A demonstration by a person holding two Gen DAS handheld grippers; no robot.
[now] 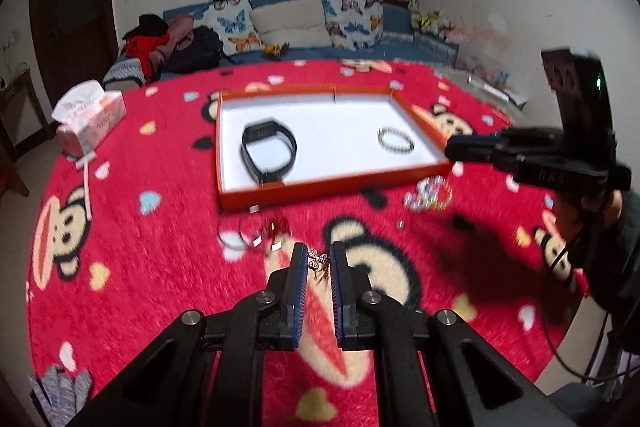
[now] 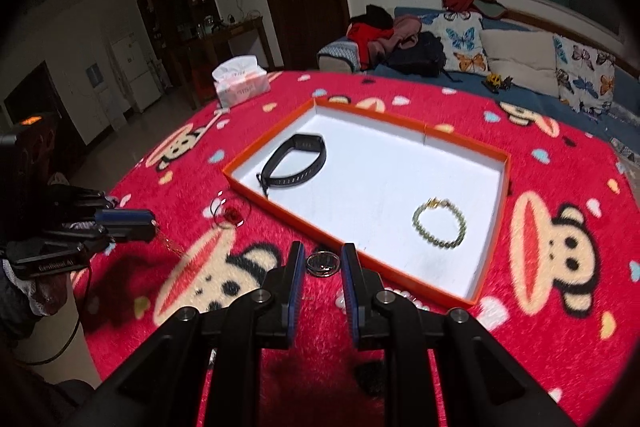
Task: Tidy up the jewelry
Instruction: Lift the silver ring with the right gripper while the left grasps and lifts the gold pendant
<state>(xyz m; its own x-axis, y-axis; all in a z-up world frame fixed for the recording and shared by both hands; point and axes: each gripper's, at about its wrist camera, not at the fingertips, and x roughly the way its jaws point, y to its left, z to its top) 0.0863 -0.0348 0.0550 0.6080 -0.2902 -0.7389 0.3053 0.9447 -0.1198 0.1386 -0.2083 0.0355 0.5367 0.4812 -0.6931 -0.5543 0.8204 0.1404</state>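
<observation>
Jewelry lies partly inside and partly outside one shallow orange tray [image 1: 320, 183] with a white floor, set on the red monkey-print cloth that covers the tabletop [image 1: 132, 267]. Two pieces sit in the tray: one black watch band [image 1: 269, 149] toward its left end and one beaded bracelet [image 1: 396, 139] with a gold clasp toward its right end, well apart from each other.

Outside the tray, on the cloth near its front wall, lies one tangle of thin hoops with a red charm [image 1: 256, 233]. Beyond the tray's front right corner there is one cluster of shiny beads [image 1: 428, 194]. In the right wrist view one metal ring [image 2: 322, 262] lies flat on the cloth just outside the tray's near wall.

The left gripper [image 1: 318, 261] has its fingers drawn narrow around a small sparkling butterfly-shaped pendant [image 1: 317, 260]; in the right wrist view a fine gold chain [image 2: 170, 245] hangs from those fingers down to the cloth. The right gripper [image 2: 322, 261] has its fingers spread apart with the ring showing between them, untouched; they hold nothing.

One tissue box [image 1: 90, 117] stands at the tabletop's far left edge. Behind the tabletop runs a blue sofa [image 1: 304, 47] with three cushions, two butterfly-printed and one plain.
</observation>
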